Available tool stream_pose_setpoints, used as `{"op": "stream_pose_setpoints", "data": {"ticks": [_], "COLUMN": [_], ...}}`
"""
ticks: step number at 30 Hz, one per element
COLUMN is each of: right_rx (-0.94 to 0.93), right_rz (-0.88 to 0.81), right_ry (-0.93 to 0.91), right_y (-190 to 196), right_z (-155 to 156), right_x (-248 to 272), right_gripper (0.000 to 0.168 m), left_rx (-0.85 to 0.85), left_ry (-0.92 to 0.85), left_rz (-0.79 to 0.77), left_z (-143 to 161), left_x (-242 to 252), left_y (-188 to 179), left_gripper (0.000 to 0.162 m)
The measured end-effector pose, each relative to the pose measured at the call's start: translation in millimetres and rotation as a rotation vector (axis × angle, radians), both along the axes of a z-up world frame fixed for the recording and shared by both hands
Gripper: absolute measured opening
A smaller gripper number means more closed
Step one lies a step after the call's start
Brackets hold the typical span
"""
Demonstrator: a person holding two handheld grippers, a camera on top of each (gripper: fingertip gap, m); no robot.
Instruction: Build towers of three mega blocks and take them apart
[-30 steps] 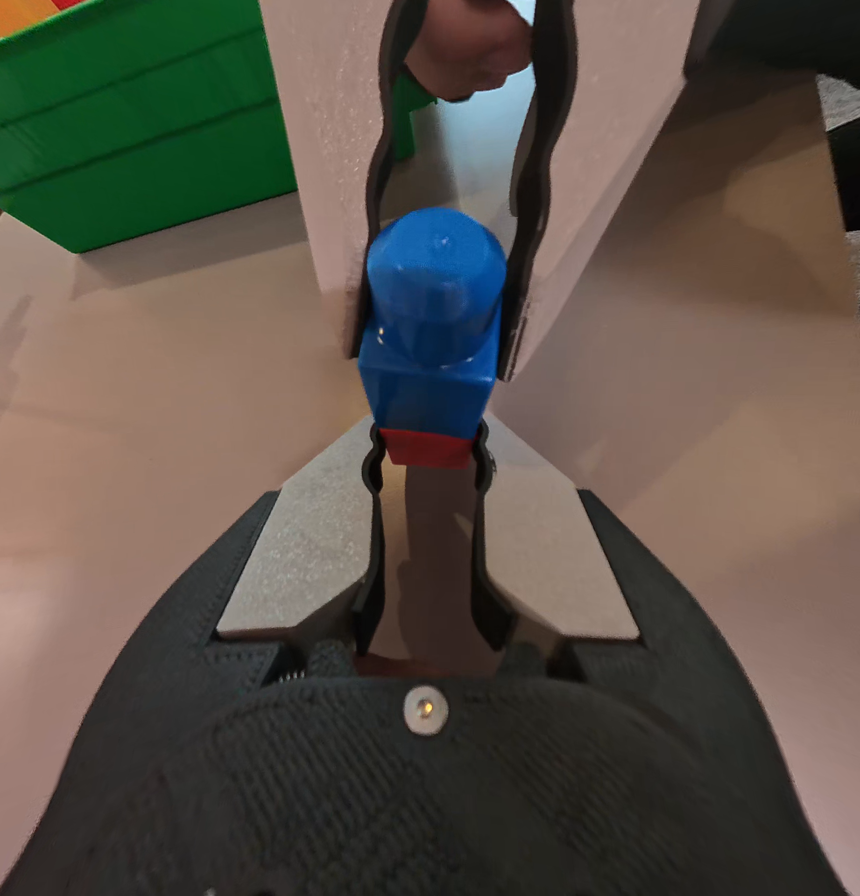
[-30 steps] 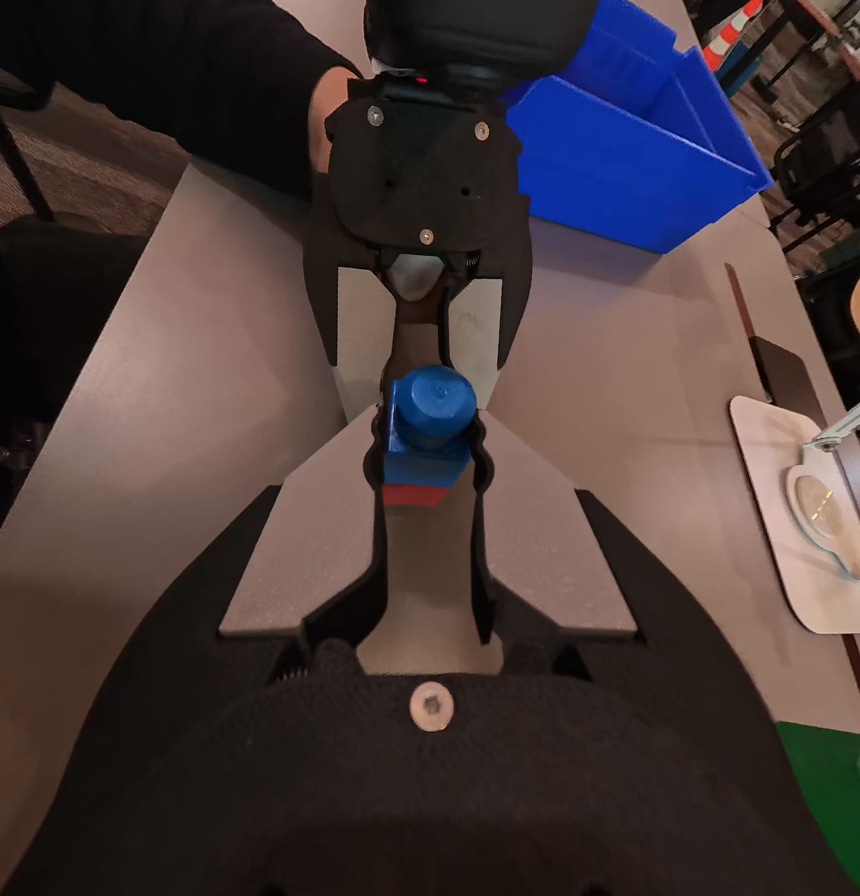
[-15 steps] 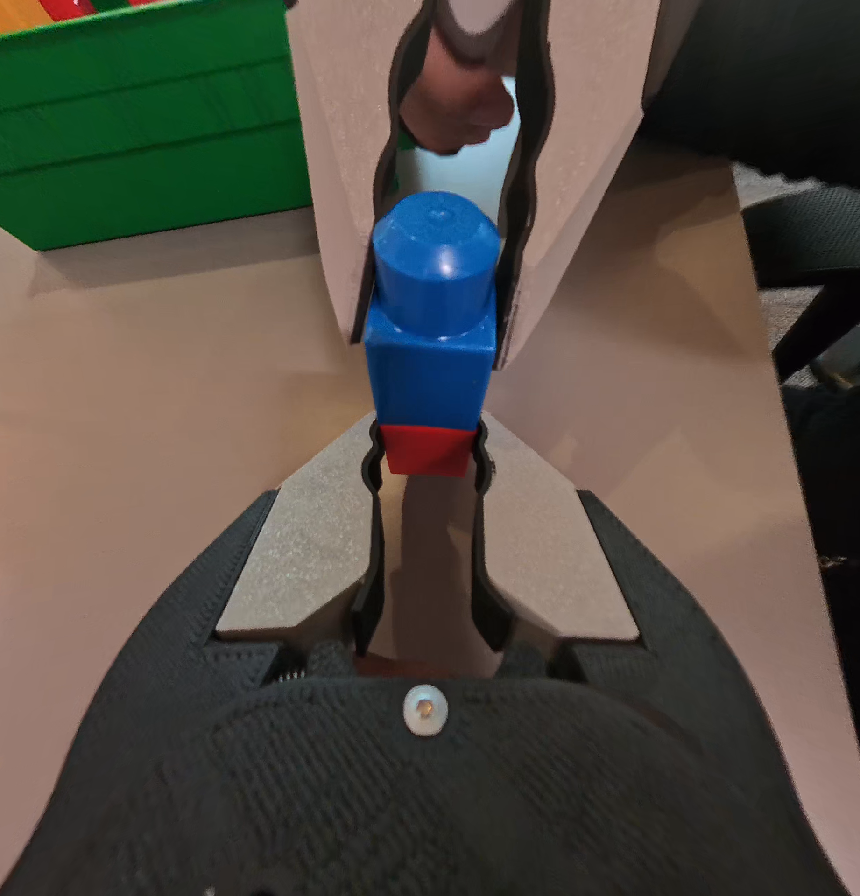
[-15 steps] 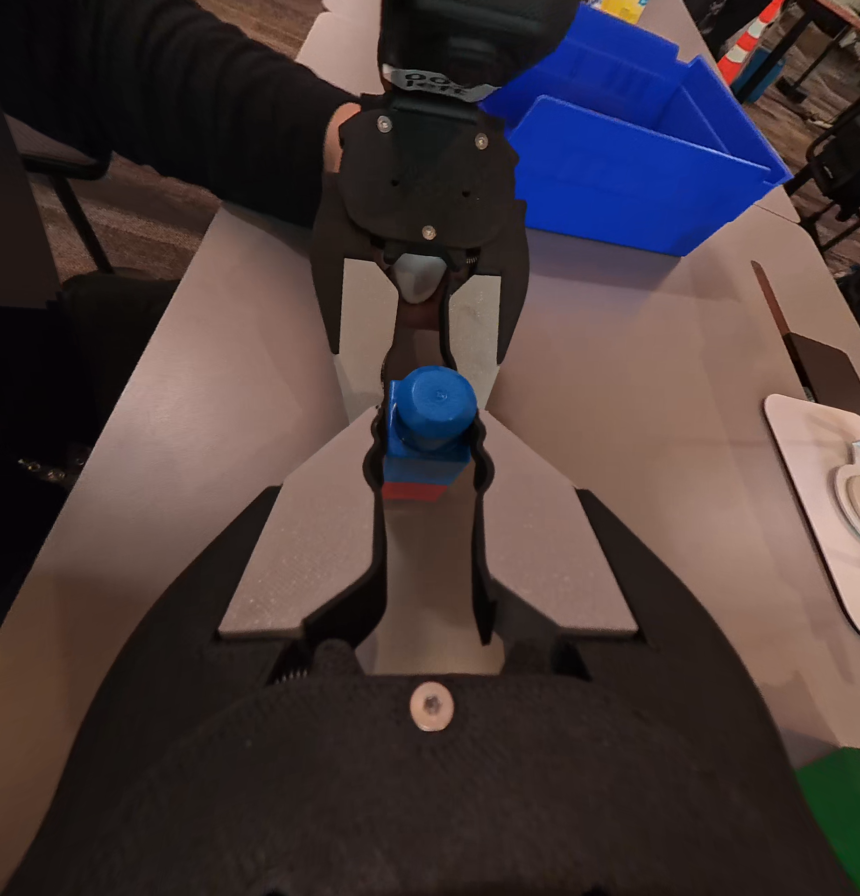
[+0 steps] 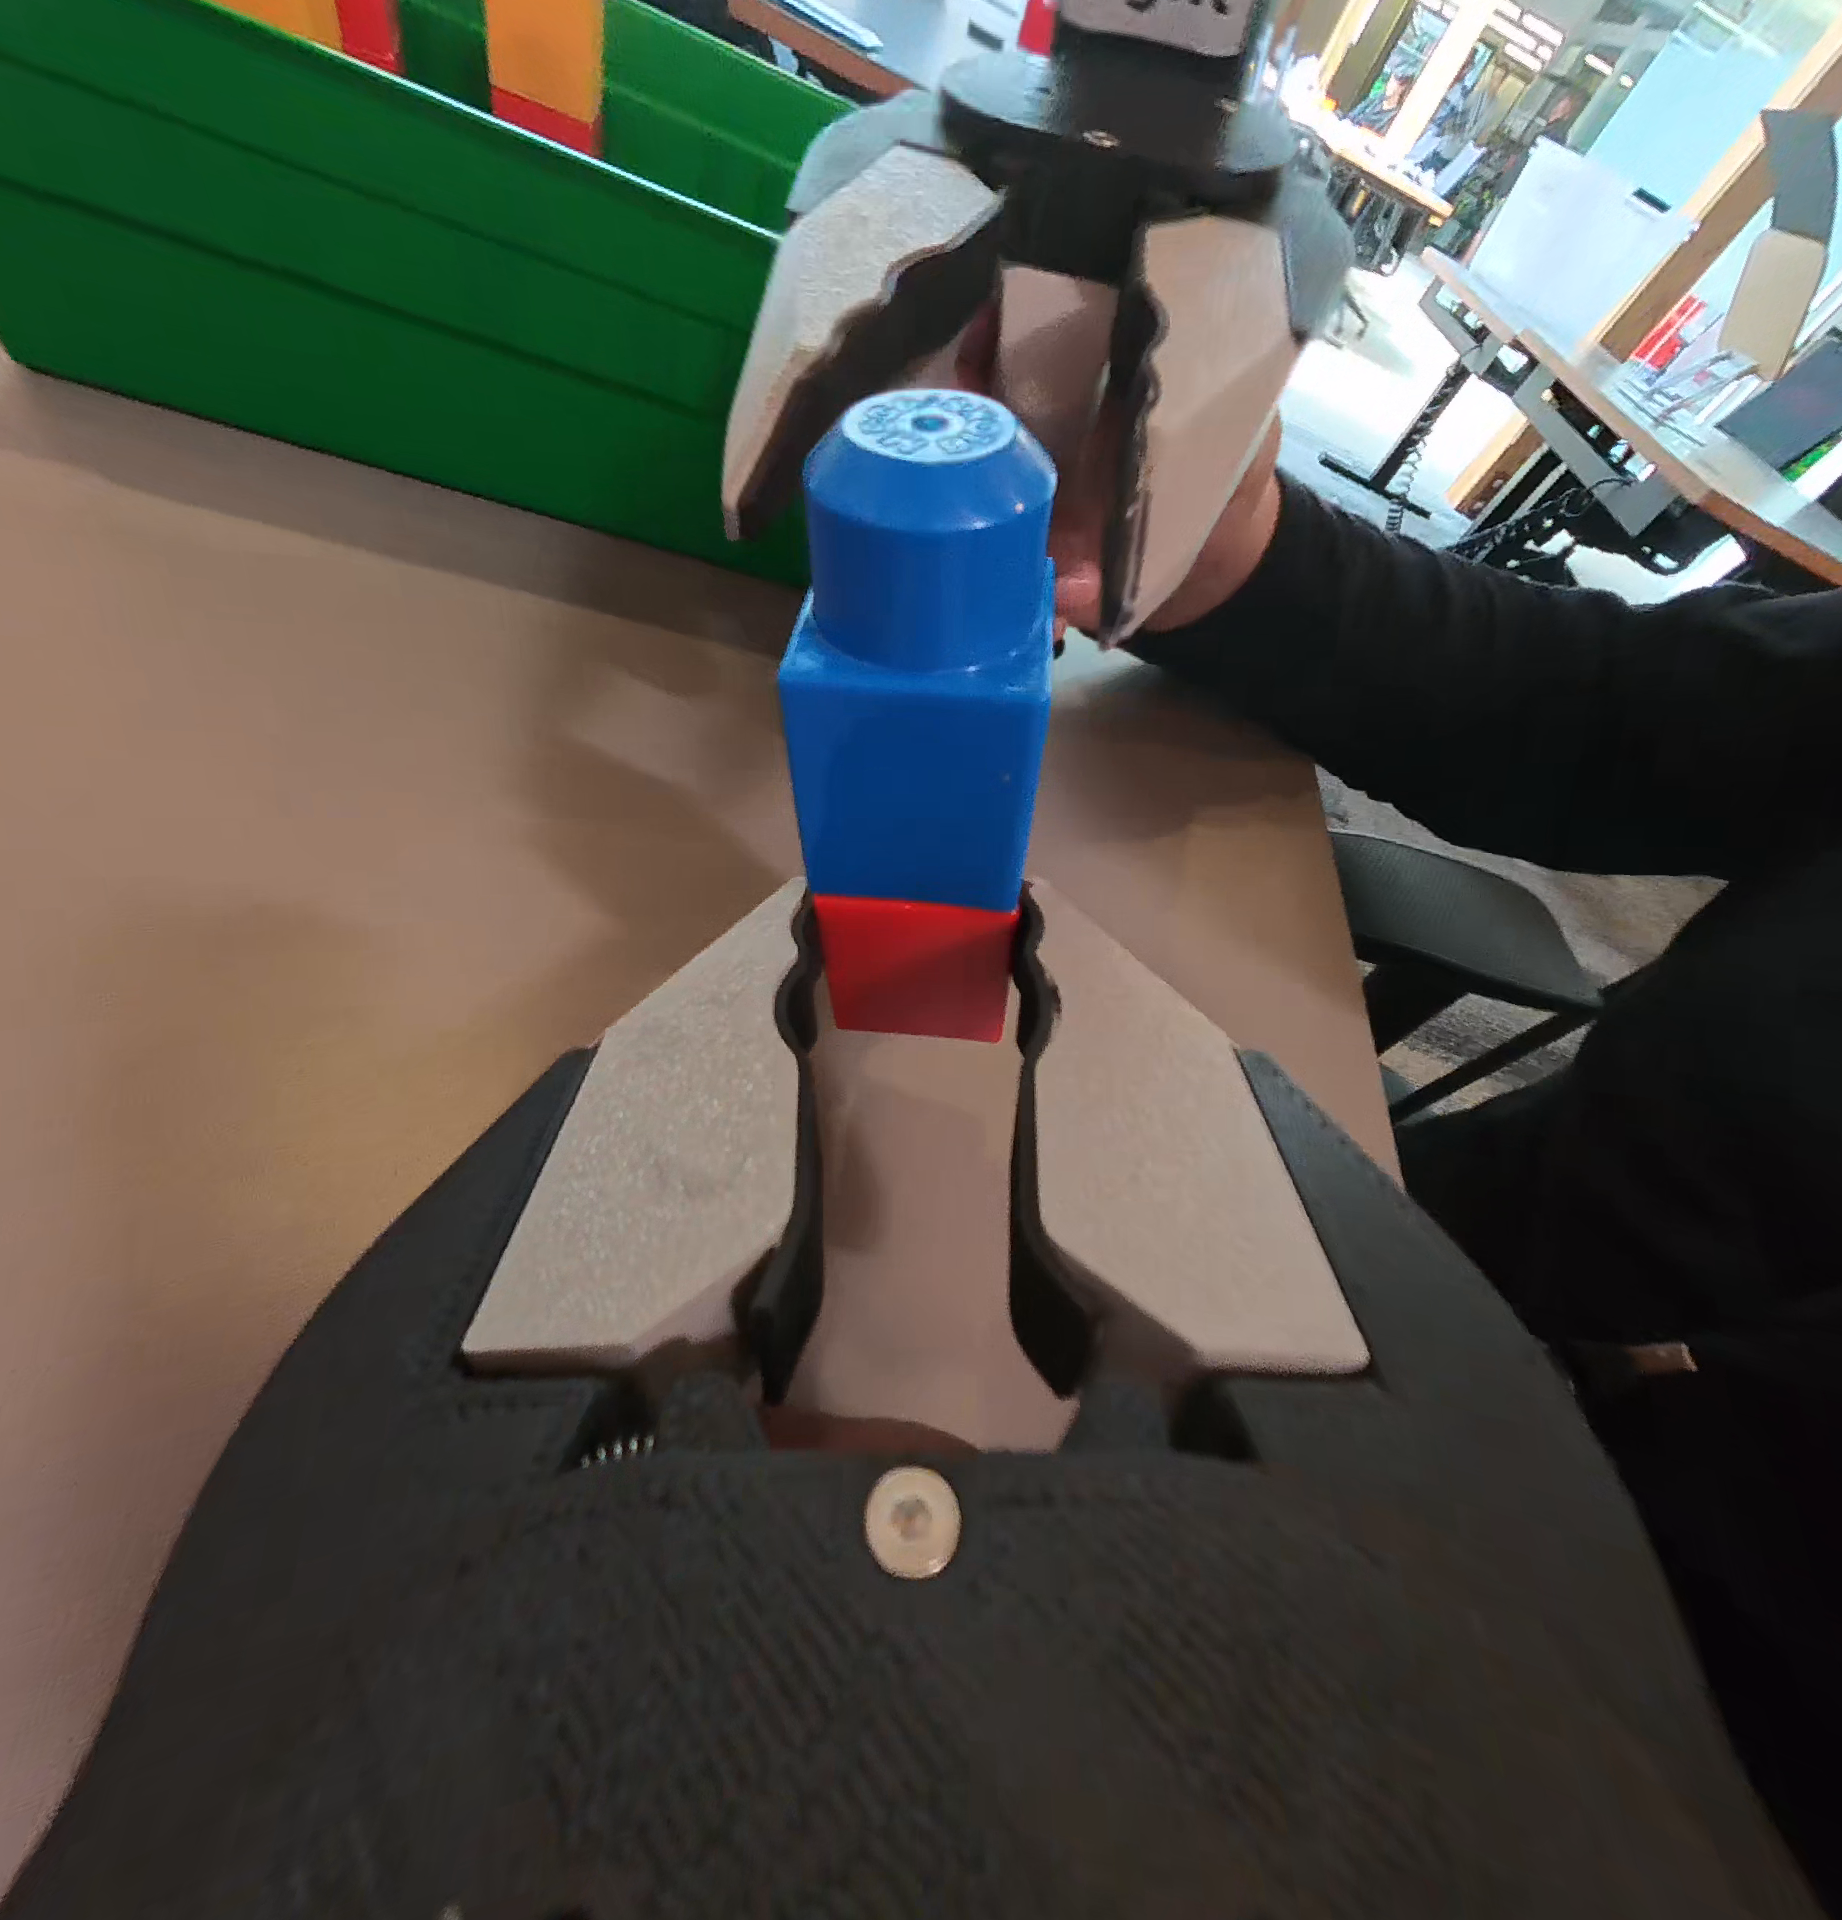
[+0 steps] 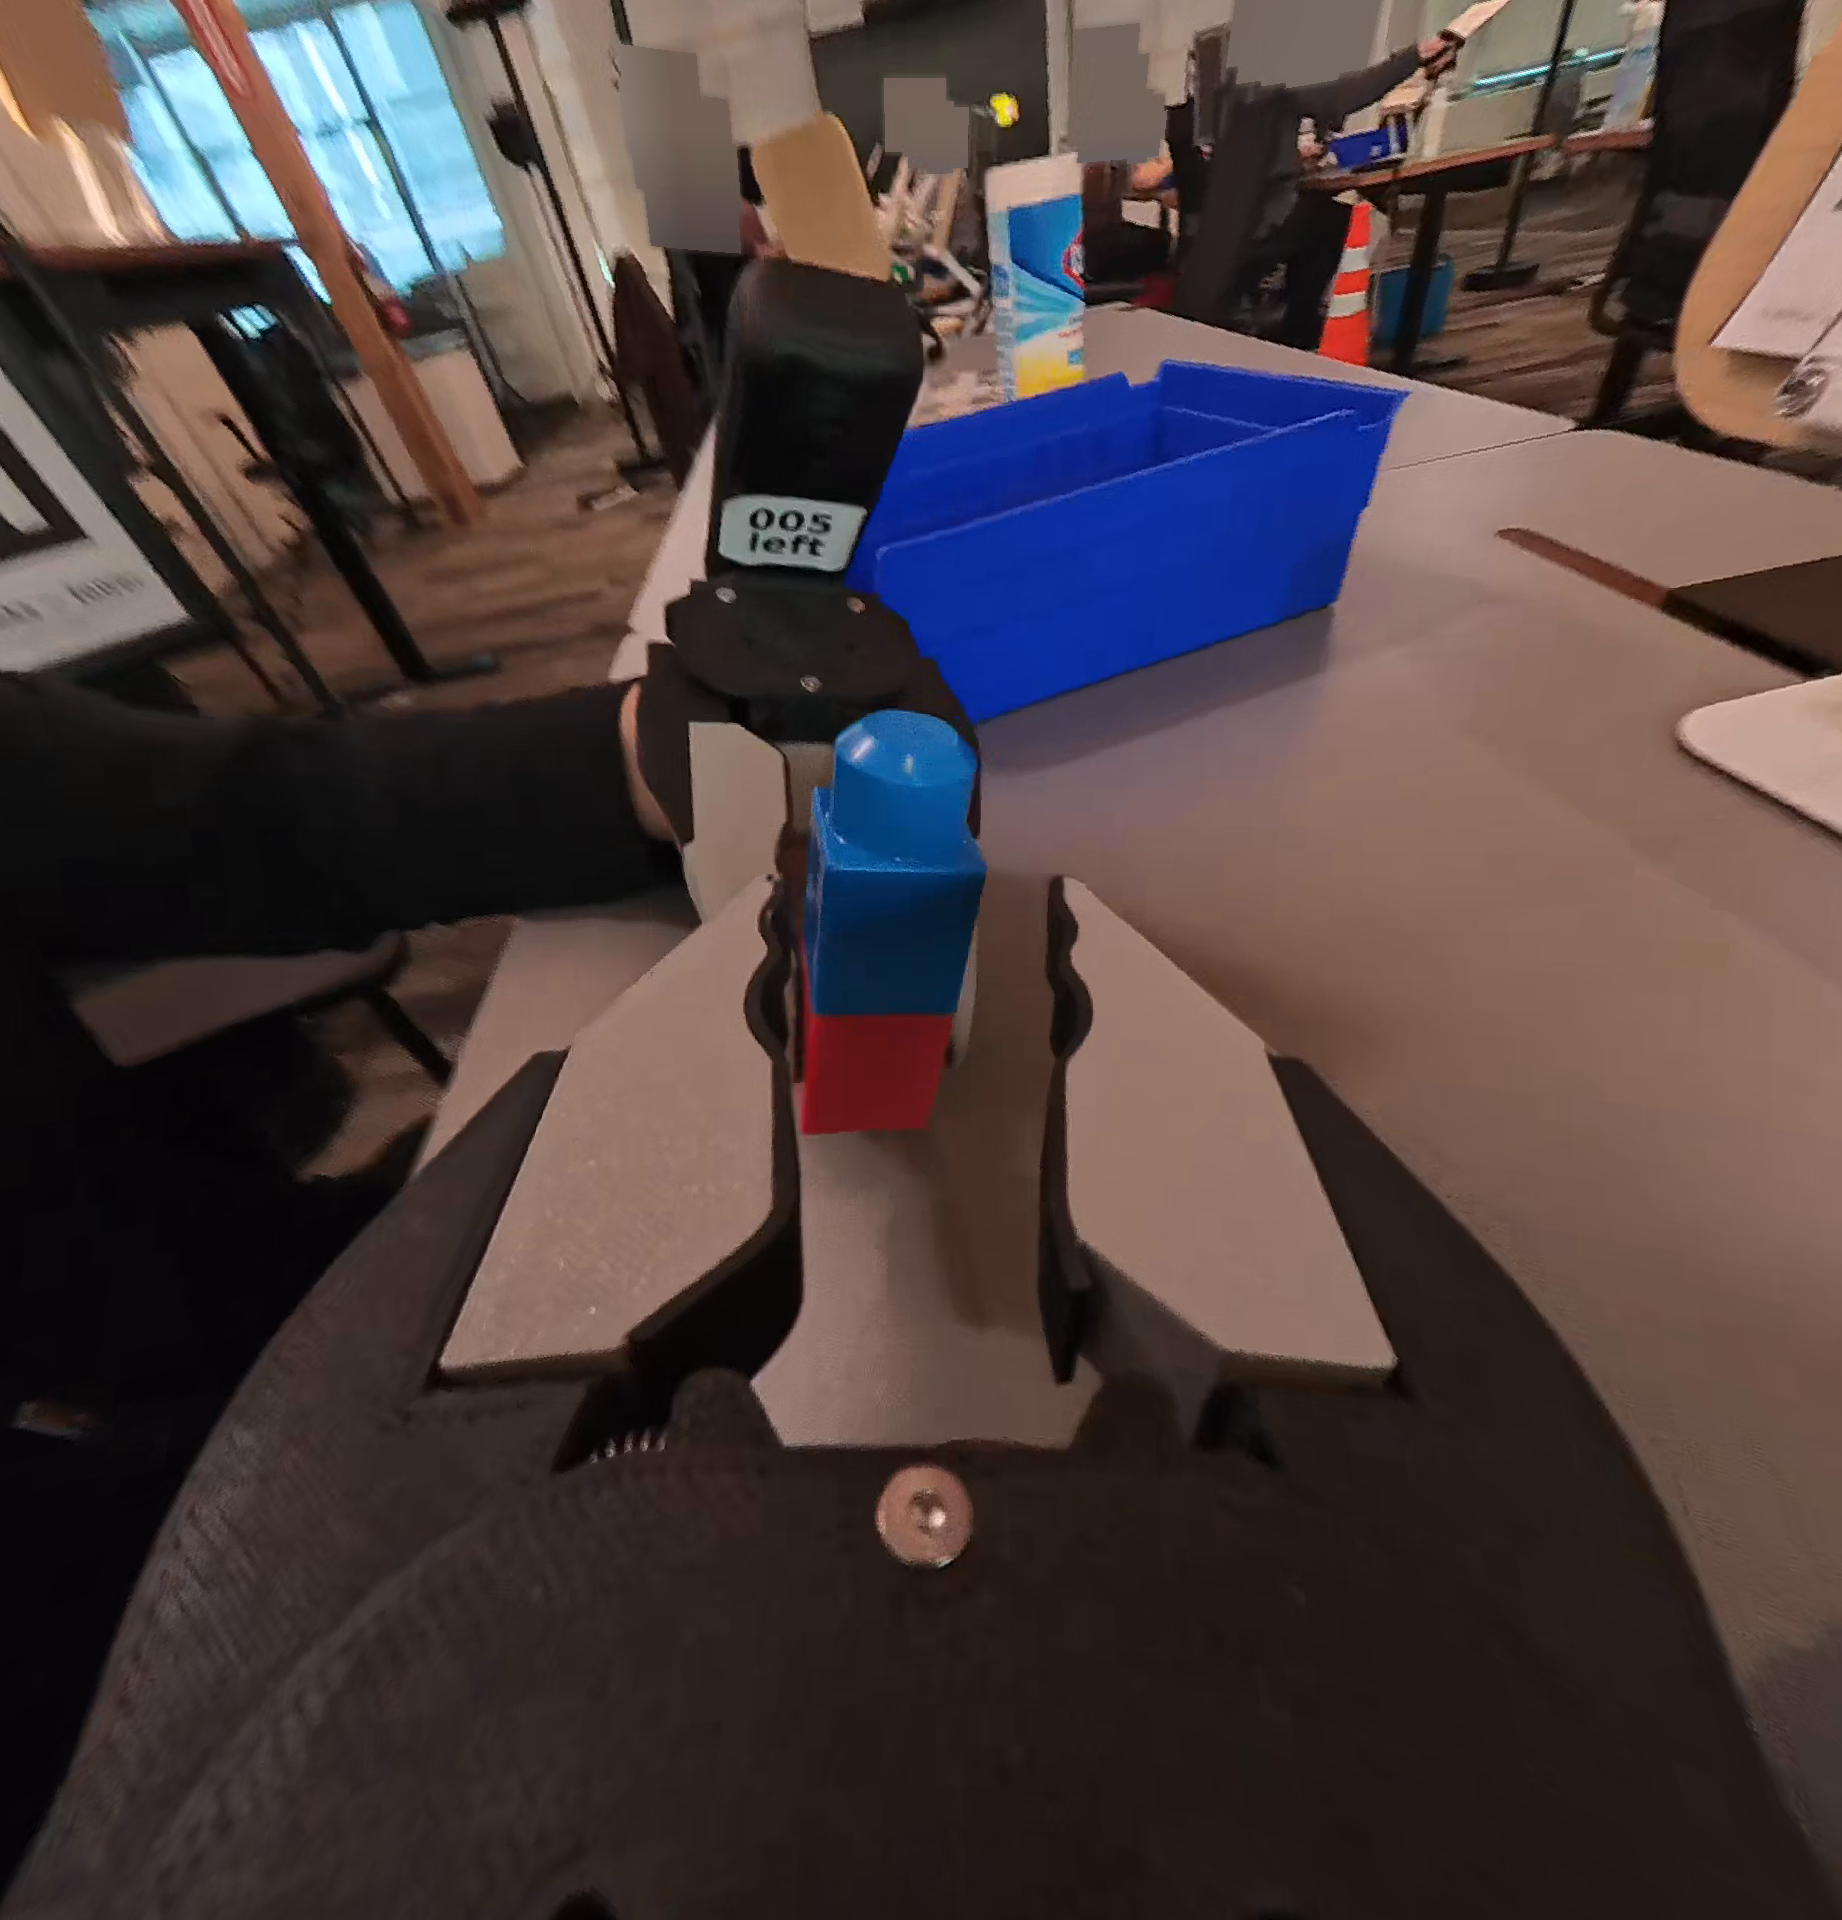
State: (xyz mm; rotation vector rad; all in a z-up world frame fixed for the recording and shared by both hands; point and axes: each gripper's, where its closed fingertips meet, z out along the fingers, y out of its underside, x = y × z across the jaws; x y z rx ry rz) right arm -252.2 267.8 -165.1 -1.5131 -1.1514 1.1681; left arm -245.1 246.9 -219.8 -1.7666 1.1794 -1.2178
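A blue mega block (image 5: 917, 748) sits pressed onto a red mega block (image 5: 912, 971), making a stack of two. My left gripper (image 5: 912, 966) is shut on the red block, with both pads against its sides. In the right wrist view the stack (image 6: 886, 935) stands between the fingertips of my right gripper (image 6: 914, 904), which is open. There is a clear gap between the right pad and the blue block. In the left wrist view the right gripper's spread fingers (image 5: 1197, 416) hang behind and above the blue block's stud.
A green bin (image 5: 325, 260) with orange and red blocks stands at the far left of the brown table (image 5: 273, 727). A blue bin (image 6: 1125, 540) stands beyond the left gripper's body (image 6: 792, 665). A white board (image 6: 1790, 748) lies at the right. A person's dark sleeve (image 5: 1519, 707) reaches in. Tip to tip, the grippers are about 6 cm apart.
My right gripper was shut on the blue block; its jaws have now opened and let it go. The left gripper keeps its hold on the red block. Both views have tilted up.
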Motion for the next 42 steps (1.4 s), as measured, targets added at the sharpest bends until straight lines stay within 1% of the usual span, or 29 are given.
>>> {"op": "stream_pose_setpoints", "data": {"ticks": [3,7,9,12,13,14,16,18,19,23,28,39,42], "right_rx": [-0.098,-0.135,-0.100,-0.030,-0.014,0.002,0.024,0.054,0.069,0.061,0.049,0.006,-0.016], "right_rz": [0.067,0.101,0.079,0.054,0.032,0.005,-0.058,-0.146,-0.168,-0.233,-0.240,-0.208,-0.193], "right_ry": [0.054,0.023,-0.037,-0.094,-0.095,-0.088,-0.065,-0.062,-0.069,-0.127,-0.207,-0.264,-0.295], "right_y": [-7.5,-13.3,-12.0,-10.0,-7.4,-3.4,6.9,22.6,27.7,42.8,46.5,41.8,39.0], "right_z": [3.6,-6.2,-16.7,-22.6,-21.7,-19.6,-14.5,-14.0,-16.0,-33.7,-54.9,-57.9,-63.8], "right_x": [-2.7,-9.1,-11.7,-11.5,-11.4,-10.5,-6.4,0.9,3.4,7.0,4.2,12.0,12.3], "right_gripper": [0.050,0.050,0.031,0.031,0.031,0.031,0.031,0.031,0.031,0.031,0.031,0.032,0.032], "left_rx": [0.008,0.008,0.017,0.061,0.071,0.077,0.079,0.073,0.071,0.093,0.101,0.110,0.106], "left_ry": [0.003,0.006,0.029,0.071,0.079,0.088,0.105,0.110,0.110,0.084,0.047,0.049,0.049], "left_rz": [-0.024,-0.017,-0.022,0.012,0.032,0.054,0.124,0.198,0.229,0.329,0.381,0.418,0.428], "left_z": [-0.9,-2.3,-6.5,-13.1,-14.0,-15.1,-16.9,-17.4,-17.2,-11.4,-4.3,-4.5,-4.8], "left_x": [2.4,3.1,3.2,4.5,4.4,3.6,0.4,-4.6,-7.0,-16.4,-23.5,-29.2,-30.9], "left_y": [-4.8,-3.3,-4.2,0.8,4.2,8.3,20.5,33.7,39.3,56.9,66.3,73.1,74.9], "left_gripper": [0.034,0.034,0.035,0.036,0.040,0.048,0.070,0.083,0.085,0.085,0.073,0.065,0.064]}}
